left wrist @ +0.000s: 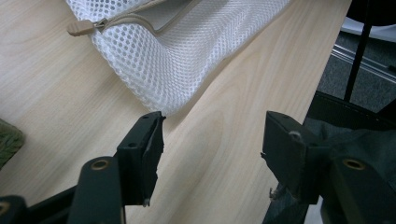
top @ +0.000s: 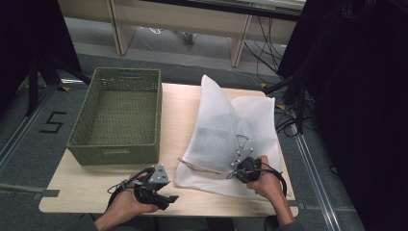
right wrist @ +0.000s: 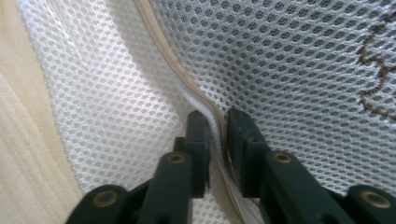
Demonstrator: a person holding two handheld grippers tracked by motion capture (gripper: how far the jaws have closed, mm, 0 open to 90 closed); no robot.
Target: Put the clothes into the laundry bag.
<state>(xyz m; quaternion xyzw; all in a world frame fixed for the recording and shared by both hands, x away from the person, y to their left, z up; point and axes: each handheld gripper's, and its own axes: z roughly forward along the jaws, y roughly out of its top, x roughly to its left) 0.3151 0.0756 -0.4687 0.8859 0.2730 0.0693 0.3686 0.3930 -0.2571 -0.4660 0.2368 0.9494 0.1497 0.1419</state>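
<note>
- Green woven basket (top: 118, 115) sits on the pale wood counter (top: 77, 185), up and to the left of the left gripper (top: 166, 197).
- Left gripper's fingers (left wrist: 142, 151) are spread wide with nothing between them; bare counter lies in the gap, and a corner of the white mesh bag (top: 231, 130) lies just ahead of them.
- Bag's beige zipper pull (left wrist: 80, 28) lies farther ahead and to their left.
- Right gripper (top: 236, 171) has its fingers (right wrist: 198, 144) pinched nearly closed on the bag's beige zipper edge (right wrist: 163, 51), with mesh on both sides of them.
</note>
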